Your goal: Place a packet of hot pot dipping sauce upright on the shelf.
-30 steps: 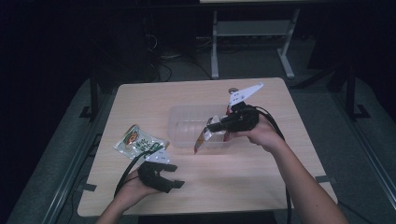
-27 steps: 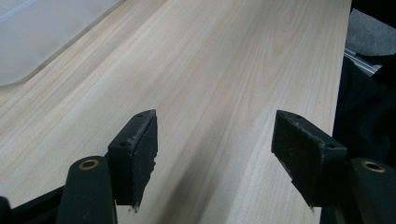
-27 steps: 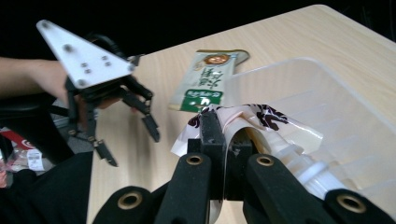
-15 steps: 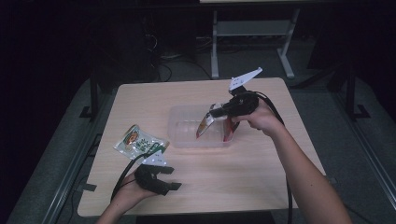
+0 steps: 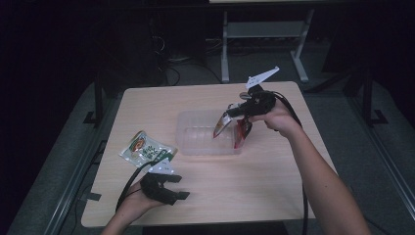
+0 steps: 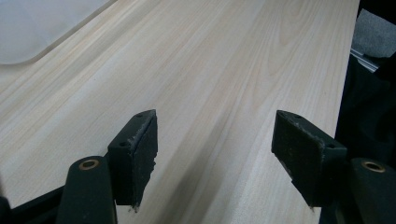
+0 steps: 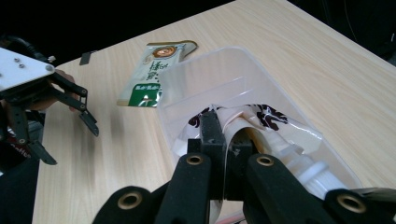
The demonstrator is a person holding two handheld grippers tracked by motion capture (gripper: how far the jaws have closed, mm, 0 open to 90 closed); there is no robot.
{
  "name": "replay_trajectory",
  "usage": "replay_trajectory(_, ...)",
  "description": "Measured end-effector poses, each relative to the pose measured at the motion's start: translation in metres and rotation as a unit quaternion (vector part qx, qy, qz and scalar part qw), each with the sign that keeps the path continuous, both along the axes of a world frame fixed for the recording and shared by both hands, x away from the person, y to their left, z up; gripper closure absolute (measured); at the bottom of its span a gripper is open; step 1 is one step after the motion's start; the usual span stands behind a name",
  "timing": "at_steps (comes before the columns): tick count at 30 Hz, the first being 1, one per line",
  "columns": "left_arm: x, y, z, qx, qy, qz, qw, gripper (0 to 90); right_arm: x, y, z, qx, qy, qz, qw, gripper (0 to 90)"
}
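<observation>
A clear plastic bin (image 5: pixel 195 147) sits mid-table. My right gripper (image 5: pixel 226 116) hangs over its right part, shut on the top of a glossy pouch (image 5: pixel 221 129) that is white with dark brown and red print. In the right gripper view the black jaws (image 7: pixel 224 135) pinch the pouch (image 7: pixel 275 122) above the bin (image 7: pixel 210 70). A green and white snack packet (image 5: pixel 145 149) lies flat to the left of the bin (image 7: pixel 154 74). My left gripper (image 5: pixel 184 187) rests low near the table's front left, open with nothing between its jaws (image 6: pixel 215 144).
The light wood table (image 5: pixel 244 191) has bare room at the front and the right. A rounded corner of the bin (image 6: pixel 32 32) shows at the top left of the left gripper view. A metal stand (image 5: pixel 264 34) is behind the table; dark floor surrounds it.
My right gripper has carried the pouch from the bin's front edge toward the back right, above the bin. The left gripper has stayed put.
</observation>
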State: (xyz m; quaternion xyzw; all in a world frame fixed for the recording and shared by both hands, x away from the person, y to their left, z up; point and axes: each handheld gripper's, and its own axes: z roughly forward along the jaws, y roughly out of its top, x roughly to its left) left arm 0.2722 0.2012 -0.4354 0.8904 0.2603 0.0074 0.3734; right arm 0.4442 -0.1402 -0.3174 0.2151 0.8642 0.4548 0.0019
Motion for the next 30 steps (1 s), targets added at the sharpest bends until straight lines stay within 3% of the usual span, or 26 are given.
replay_trajectory(8, 0.0, 0.0, 0.0, 0.004, -0.002, -0.003, 1.0, 31.1, 0.005, 0.007, -0.004, 0.001, 0.0, 0.002, 1.0, 89.6)
replay_trajectory(15, 0.001, 0.002, 0.0, 0.001, -0.001, 0.001, 1.0, 31.2, 0.005, 0.014, -0.012, -0.038, -0.007, 0.012, 0.9992, 89.6)
replay_trajectory(30, 0.0, 0.002, 0.001, 0.001, 0.0, 0.002, 1.0, 31.2, 0.002, 0.004, -0.01, -0.055, -0.005, 0.007, 0.9985, 89.5)
